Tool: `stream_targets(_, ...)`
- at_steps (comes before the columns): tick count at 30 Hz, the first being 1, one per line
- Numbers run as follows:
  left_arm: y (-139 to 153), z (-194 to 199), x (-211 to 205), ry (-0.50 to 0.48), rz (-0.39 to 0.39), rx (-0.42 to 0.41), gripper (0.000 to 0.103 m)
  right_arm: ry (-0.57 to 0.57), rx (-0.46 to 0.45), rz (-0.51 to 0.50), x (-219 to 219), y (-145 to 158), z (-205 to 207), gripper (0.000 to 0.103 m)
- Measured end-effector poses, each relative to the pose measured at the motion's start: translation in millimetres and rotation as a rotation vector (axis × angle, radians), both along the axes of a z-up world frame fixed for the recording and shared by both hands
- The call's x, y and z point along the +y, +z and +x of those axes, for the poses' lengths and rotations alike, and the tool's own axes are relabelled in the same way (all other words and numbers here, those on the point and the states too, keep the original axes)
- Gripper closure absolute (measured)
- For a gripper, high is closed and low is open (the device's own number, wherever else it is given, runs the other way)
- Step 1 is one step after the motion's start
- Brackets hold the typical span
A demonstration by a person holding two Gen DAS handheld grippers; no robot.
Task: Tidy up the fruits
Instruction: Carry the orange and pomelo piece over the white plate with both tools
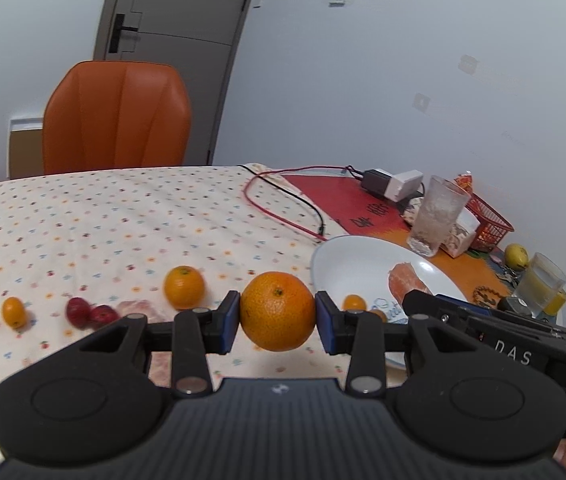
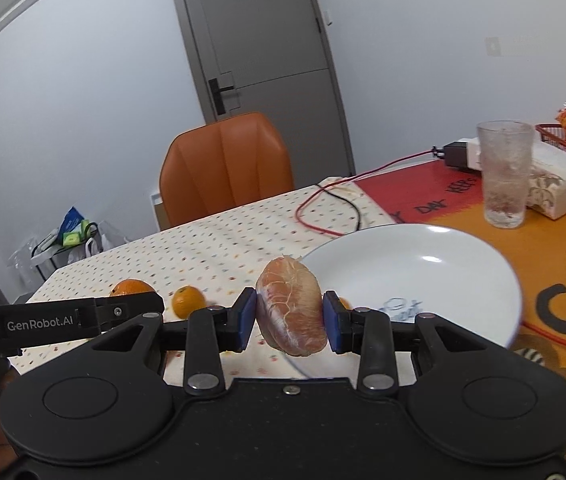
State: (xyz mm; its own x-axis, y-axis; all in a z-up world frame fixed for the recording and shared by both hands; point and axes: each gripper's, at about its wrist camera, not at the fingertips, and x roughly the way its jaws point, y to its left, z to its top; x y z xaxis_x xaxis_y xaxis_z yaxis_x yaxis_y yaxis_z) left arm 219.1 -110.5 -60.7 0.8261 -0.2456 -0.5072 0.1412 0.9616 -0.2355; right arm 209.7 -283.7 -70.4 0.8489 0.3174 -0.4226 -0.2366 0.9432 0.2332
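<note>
Jaws: left gripper [image 1: 277,317] pinches orange [image 1: 277,310] | right gripper [image 2: 289,317] pinches peeled segment [image 2: 292,307]

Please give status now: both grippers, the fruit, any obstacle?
Left hand-held gripper shut on orange. Right hand-held gripper shut on peeled citrus piece. White plate ahead, nothing blocking.

Both wrist cameras sit close behind their claws, looking slightly down across the table [image 1: 83,220], sharing the white plate [image 2: 423,248].
</note>
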Motion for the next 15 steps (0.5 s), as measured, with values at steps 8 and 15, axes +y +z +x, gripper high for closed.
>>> stream_targets(8, -0.4, 9.0, -25.2, -0.038, 0.013, -0.001, 0.065, -0.043, 0.001, 0.008, -26.3, -2.9, 1.5, 0.069)
stream_targets(15, -3.1, 20.4, -46.2, -0.072, 0.026, 0.007, 0.065, -0.076, 0.004, 0.016, -46.6, -6.7, 5.7, 0.069)
